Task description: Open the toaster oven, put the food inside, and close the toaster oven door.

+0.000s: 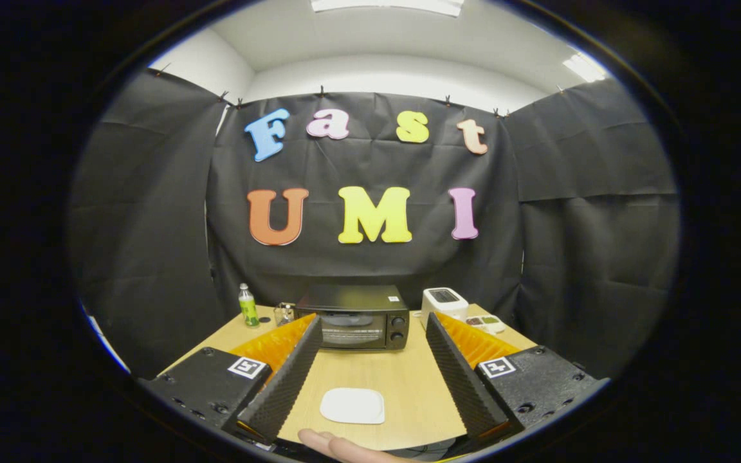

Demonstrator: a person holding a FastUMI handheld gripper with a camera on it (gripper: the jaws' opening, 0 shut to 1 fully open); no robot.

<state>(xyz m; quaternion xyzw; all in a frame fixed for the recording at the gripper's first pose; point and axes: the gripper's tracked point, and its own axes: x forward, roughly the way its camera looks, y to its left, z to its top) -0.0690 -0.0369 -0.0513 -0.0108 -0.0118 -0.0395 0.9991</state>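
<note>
A black toaster oven (354, 318) stands at the far end of the wooden table (402, 379), door shut and two knobs on its right side. My gripper (373, 321) is open and wide, empty, held well back from the oven; its fingertips frame the oven's front. A flat white rounded-square piece (352, 406), like a plate or mat, lies on the table between the fingers, near me. A small white dish with bits of food (486, 323) sits to the right of the oven, beyond the right finger.
A white pop-up toaster (444, 302) stands right of the oven. On the oven's left are a green-labelled bottle (247, 306) and a small glass jar (284, 313). A person's finger (338, 445) shows at the table's near edge. Black cloth walls close off the booth.
</note>
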